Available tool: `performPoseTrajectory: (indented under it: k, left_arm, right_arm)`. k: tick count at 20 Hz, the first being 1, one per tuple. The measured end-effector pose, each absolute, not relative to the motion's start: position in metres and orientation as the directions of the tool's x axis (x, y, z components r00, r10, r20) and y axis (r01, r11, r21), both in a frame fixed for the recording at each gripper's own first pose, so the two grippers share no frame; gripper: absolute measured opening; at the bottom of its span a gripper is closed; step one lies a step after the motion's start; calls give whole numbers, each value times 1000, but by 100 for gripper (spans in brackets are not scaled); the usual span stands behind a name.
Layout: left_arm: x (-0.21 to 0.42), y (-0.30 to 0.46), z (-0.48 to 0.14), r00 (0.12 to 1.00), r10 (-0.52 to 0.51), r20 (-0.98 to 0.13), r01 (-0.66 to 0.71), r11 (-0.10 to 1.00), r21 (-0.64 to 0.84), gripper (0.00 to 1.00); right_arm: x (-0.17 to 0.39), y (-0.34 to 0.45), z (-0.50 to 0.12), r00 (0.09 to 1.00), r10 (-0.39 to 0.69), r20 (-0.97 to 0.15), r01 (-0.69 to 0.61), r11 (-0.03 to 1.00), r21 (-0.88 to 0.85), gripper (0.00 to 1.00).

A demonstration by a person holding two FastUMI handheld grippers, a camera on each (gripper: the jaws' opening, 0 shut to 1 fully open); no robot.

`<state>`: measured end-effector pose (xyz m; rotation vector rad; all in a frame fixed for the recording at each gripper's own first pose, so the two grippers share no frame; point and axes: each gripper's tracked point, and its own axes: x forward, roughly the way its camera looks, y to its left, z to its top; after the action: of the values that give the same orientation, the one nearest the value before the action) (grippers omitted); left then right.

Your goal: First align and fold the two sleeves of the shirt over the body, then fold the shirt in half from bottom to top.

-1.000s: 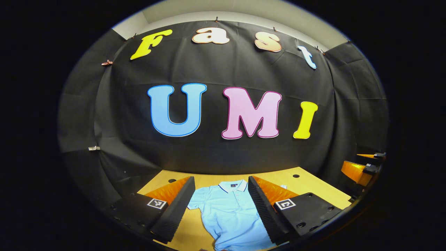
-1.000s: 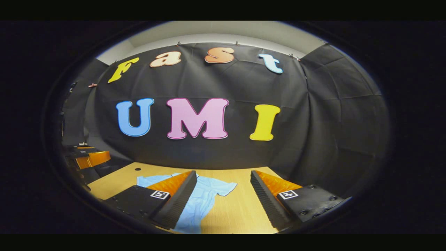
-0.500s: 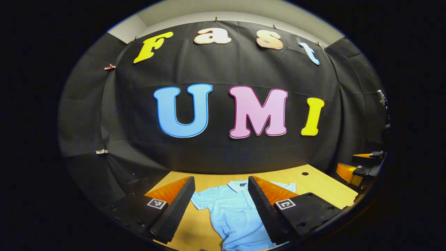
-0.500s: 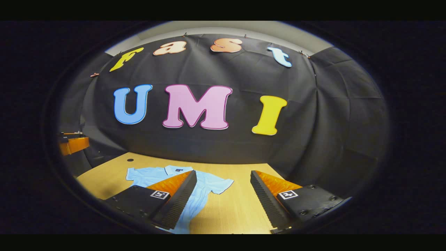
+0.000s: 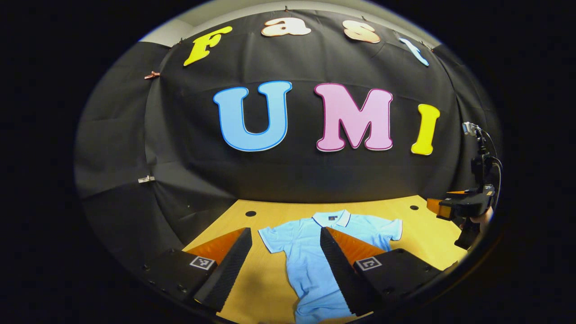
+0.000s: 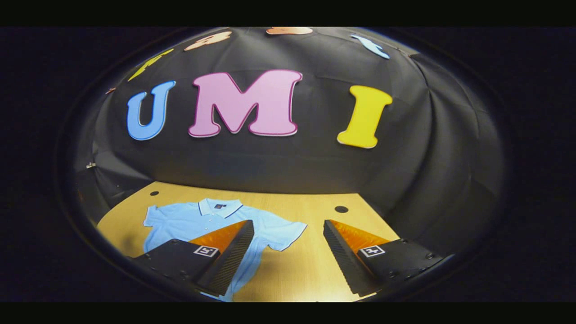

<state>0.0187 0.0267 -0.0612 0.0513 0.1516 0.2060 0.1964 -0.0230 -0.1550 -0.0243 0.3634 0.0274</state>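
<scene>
Both cameras have tipped downward over the last second, so far more of the shirt (image 5: 310, 252) and the tabletop (image 5: 270, 279) shows than before, and the whole collar is now in sight where only part of the garment was visible.

Taking the shirt as the landmark and going left to right in the left gripper view: a small dark hole (image 5: 250, 213) sits in the tabletop beyond the shirt's left sleeve (image 5: 270, 236). The left gripper (image 5: 284, 263) hangs above the tabletop with its jaws wide apart and nothing between them; one finger is left of the shirt, the other overlaps the shirt's body. The light blue shirt lies flat, front up, collar (image 5: 332, 218) toward the black wall, both short sleeves spread outward and unfolded. The other sleeve (image 5: 389, 227) lies past the collar, with a second hole (image 5: 414, 207) beyond it. Farther to that side, well apart from the shirt, the right gripper (image 5: 463, 207) is held up by a hand (image 5: 483, 219).

In the right gripper view, the shirt (image 6: 198, 222) lies toward the left, its collar (image 6: 219, 207) away from the camera. The right gripper (image 6: 288, 252) has its jaws wide and empty, with bare tabletop (image 6: 297, 265) between them beside the shirt's nearer sleeve (image 6: 283, 234).
</scene>
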Motion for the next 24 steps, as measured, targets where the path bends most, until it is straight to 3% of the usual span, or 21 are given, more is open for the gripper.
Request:
performPoseTrajectory:
  k: [7, 14, 20, 23, 24]
  left_arm:
    - [37, 30, -80, 943, 254, -214, -240, 967, 91, 98]
    - [54, 22, -118, 910, 259, -323, -248, 966, 75, 98]
    - [69, 8, -128, 910, 227, -347, -210, 974, 87, 98]
    - [71, 9, -130, 908, 228, -350, -213, 974, 82, 98]
    - [72, 9, -132, 906, 233, -353, -218, 973, 82, 98]
  right_arm:
    - [288, -32, -246, 837, 7, -547, 21, 999, 45, 96]
    - [360, -64, -329, 745, -54, -665, 128, 990, 63, 97]
    - [368, -70, -372, 670, -52, -741, 149, 987, 65, 97]
    - [375, -70, -372, 692, -60, -719, 135, 990, 47, 97]
    - [374, -69, -371, 690, -57, -722, 129, 991, 46, 92]
